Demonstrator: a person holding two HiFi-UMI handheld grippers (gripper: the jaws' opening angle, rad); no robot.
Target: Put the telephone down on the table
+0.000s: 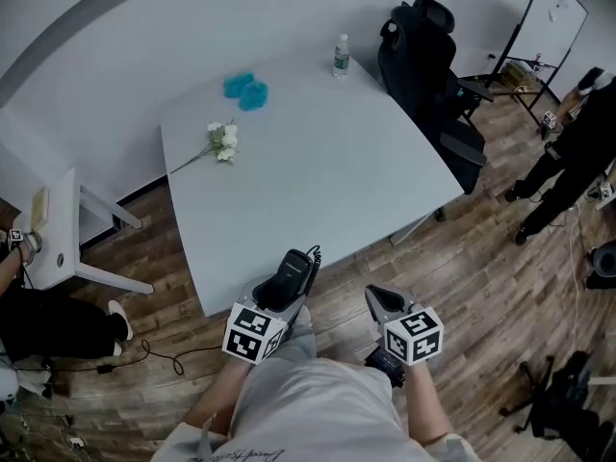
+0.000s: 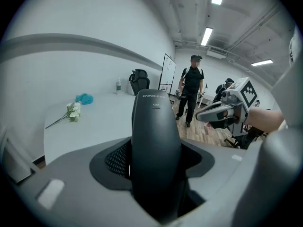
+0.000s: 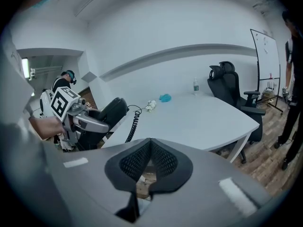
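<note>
Fingers (image 2: pixel 71 174) of my left gripper (image 1: pixel 285 296) are closed on a black telephone handset (image 2: pixel 155 126). It stands upright between them, and its coiled cord (image 3: pixel 132 122) hangs beside it. From the head view I see the handset at the near edge of the white table (image 1: pixel 318 181), on my left side. I cannot tell whether it touches the tabletop.

To its right, my right gripper (image 1: pixel 377 301) is over the wooden floor (image 1: pixel 481 287), just off the table's near edge. Its 2 fingers (image 3: pixel 128 162) are pressed together with nothing between them.

Going across the room from left to right, a small white side table (image 1: pixel 67 229) stands well apart from the main table. On the main table a bunch of white flowers (image 1: pixel 223 142) lies towards the left. A blue fluffy object (image 1: pixel 246 89) sits beyond the flowers, near the far edge. 1 clear bottle (image 1: pixel 341 56) stands upright near the far right corner. A black office chair (image 1: pixel 428 65) is just beside that corner. Further right are a whiteboard (image 1: pixel 558 12) and a person in black (image 1: pixel 573 152) standing on the floor.
</note>
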